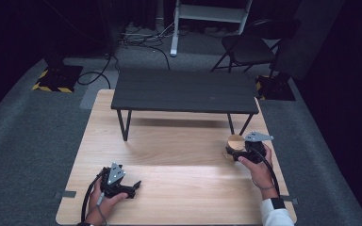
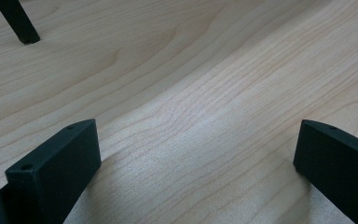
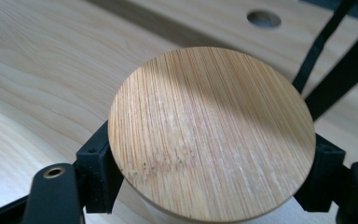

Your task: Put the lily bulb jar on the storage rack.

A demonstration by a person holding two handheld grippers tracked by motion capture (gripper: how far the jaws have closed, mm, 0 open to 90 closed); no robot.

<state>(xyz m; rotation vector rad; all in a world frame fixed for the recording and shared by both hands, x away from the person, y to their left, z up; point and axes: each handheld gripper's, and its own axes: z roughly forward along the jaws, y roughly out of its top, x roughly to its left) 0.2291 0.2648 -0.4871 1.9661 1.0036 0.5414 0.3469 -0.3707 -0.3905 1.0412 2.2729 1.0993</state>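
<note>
A round bamboo lid (image 3: 212,133) lies flat between the jaws of my right gripper (image 3: 212,177), which is shut on its rim from both sides. In the high view the same lid (image 1: 235,141) is at the right side of the light wooden table (image 1: 169,150), just in front of the right gripper (image 1: 238,151) and close to a leg of the black bench. My left gripper (image 1: 134,186) rests low near the table's front left, held in a hand. Its jaws stand wide apart over bare wood, open (image 2: 196,154), with nothing between them.
A low black bench (image 1: 185,92) stands across the far half of the table on thin black legs (image 1: 124,125). One leg's foot (image 2: 21,25) is in the left gripper view. A hole (image 3: 264,18) in the tabletop lies beyond the lid. A folding chair (image 1: 250,47) stands behind.
</note>
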